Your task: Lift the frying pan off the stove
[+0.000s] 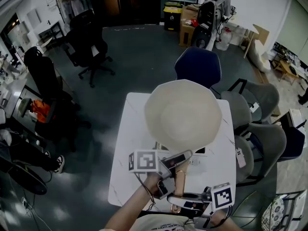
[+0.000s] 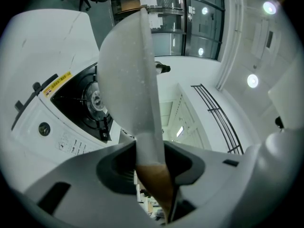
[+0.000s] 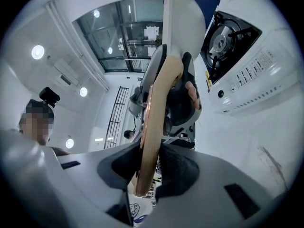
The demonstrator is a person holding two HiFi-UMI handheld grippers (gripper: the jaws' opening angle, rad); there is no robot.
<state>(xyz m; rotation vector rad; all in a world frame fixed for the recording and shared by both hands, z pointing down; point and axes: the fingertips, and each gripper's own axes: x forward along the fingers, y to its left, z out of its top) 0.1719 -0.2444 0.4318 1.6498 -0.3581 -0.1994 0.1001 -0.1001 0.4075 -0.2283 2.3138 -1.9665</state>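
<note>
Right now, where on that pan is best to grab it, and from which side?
The handle, from the person's side: it juts out from the pan toward them, long and slim enough to clamp across. The left gripper and right gripper grip it so.

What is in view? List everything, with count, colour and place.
frying pan: one, cream, held up over the table
handle: one, wooden, on the pan, in both grippers
stove: one, white with black burner, on the table
table: one, white, centre
blue chair: one, dark blue, beyond the table
grey chairs: several, grey, right of the table
office chairs: at least two, black, far left
left gripper: one, grey, clamped on the handle
right gripper: one, grey, clamped on the handle's end
</note>
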